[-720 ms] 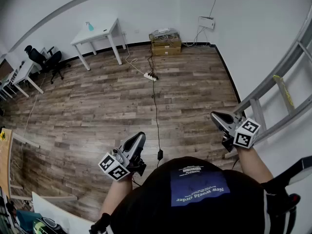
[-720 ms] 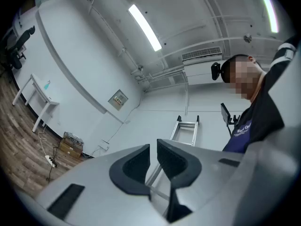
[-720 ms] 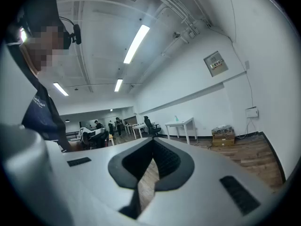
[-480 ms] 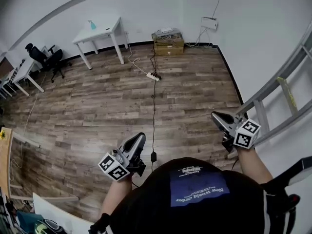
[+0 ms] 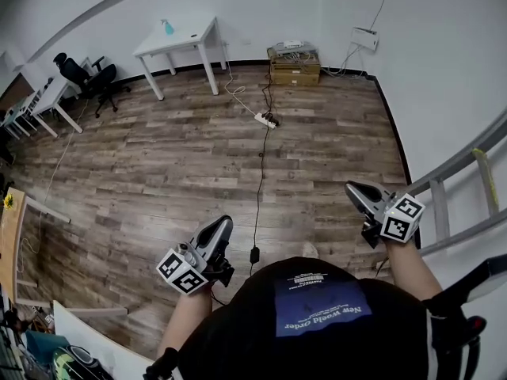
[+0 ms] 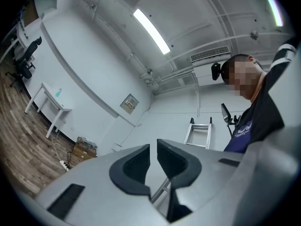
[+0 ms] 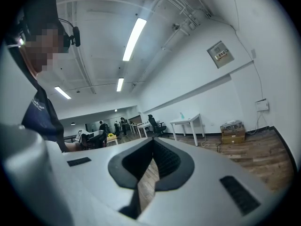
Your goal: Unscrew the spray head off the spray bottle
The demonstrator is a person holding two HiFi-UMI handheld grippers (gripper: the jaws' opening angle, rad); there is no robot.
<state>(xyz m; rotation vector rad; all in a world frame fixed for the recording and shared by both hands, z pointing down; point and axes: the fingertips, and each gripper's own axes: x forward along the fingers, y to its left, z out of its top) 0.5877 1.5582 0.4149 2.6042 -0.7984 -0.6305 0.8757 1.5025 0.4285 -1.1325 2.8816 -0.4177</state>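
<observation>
Room contents, as seen from the floor:

1. Left gripper (image 5: 221,226), grey plastic with black pads, held low in front of the person in the dark top (image 5: 317,323) and tilted a little upward. Jaws drawn in to a thin slit; nothing sits between them. Its black-and-white marker cube (image 5: 181,270) is at the rear.

2. Right gripper (image 5: 354,190), same make, held level at the person's right side. Pad tips meet and it is empty. Its marker cube (image 5: 402,218) sits behind the jaws.

3. Small blue-green spray bottle (image 5: 167,27), standing upright on the white four-legged table (image 5: 190,39) against the far wall. It is well apart from both grippers and untouched. It is too small to make out the spray head separately.

4. Black wheeled office chair (image 5: 81,74), left of that table, beside a second white desk (image 5: 49,93).

5. Brown cardboard box (image 5: 295,63) with loose items on top, on the floor by the far wall, right of the table.

6. White power strip (image 5: 264,119) on the wood-plank floor (image 5: 142,172), with a black cable (image 5: 260,182) running from it toward the person.

7. White wall box (image 5: 365,38), mounted near the corner, with a cord rising from it.

8. Aluminium ladder (image 5: 463,188), leaning along the right-hand wall just beyond the right gripper.
</observation>
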